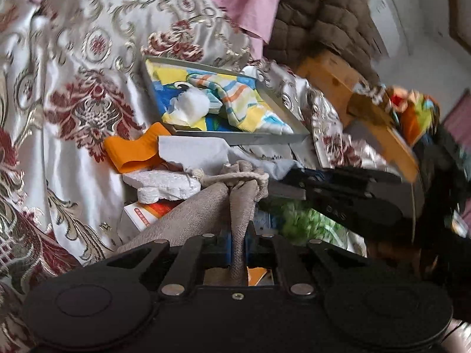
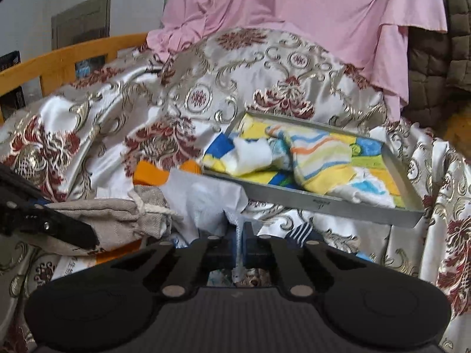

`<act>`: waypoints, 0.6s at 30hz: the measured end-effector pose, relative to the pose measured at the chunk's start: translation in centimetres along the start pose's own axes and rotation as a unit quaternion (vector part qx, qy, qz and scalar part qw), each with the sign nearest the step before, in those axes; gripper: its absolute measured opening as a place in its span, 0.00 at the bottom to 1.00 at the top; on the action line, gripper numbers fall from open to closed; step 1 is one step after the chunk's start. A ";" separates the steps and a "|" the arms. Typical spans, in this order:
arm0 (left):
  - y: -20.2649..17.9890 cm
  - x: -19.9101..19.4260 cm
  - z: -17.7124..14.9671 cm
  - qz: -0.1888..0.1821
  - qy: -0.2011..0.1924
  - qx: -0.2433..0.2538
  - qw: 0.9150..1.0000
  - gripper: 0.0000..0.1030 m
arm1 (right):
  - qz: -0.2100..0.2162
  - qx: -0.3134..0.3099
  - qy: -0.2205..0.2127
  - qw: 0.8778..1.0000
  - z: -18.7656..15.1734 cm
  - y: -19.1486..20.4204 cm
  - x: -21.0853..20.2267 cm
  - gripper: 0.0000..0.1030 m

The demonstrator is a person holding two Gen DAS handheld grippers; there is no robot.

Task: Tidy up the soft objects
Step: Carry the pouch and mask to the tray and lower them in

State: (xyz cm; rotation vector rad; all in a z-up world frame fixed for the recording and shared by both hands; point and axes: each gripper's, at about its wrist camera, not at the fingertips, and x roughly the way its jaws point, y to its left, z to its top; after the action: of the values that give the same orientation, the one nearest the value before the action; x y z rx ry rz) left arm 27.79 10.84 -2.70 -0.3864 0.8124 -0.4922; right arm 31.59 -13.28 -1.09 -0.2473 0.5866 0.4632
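My left gripper (image 1: 238, 241) is shut on a grey linen drawstring bag (image 1: 206, 206), which bunches up just ahead of the jaws. The bag also shows at the left of the right wrist view (image 2: 117, 214), with the left gripper (image 2: 59, 229) on it. My right gripper (image 2: 240, 248) is shut on a thin white tissue-like sheet (image 2: 206, 197); it reaches in from the right in the left wrist view (image 1: 294, 188). A metal tray (image 1: 235, 139) (image 2: 309, 203) holds striped yellow, blue and white cloths (image 1: 235, 100) (image 2: 318, 158).
Everything lies on a white satin bedspread with red and gold flowers (image 1: 73, 88) (image 2: 265, 88). An orange cloth (image 1: 135, 150), white foam pieces (image 1: 162, 185), a pink sheet (image 2: 294, 14), a brown quilt (image 1: 323, 23) and a wooden bed rail (image 2: 59, 58) are around.
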 end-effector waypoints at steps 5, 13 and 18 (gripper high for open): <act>0.1 -0.2 0.9 -0.060 -0.009 -0.049 0.997 0.07 | -0.004 0.022 -0.024 0.999 0.8 -1.5 -1.4 0.03; -0.6 0.8 4.3 -0.109 -0.029 -0.058 0.992 0.07 | -0.032 0.051 -0.058 0.996 3.1 -4.6 -2.3 0.03; -0.1 2.5 8.7 -0.105 -0.066 -0.036 0.992 0.07 | -0.052 0.053 -0.066 0.995 5.5 -6.5 -0.5 0.03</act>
State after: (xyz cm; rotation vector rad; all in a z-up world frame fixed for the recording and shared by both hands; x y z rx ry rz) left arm 35.89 10.60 1.31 -0.5695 0.6655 -0.6273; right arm 37.01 -17.11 4.24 -0.1437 0.4660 0.3431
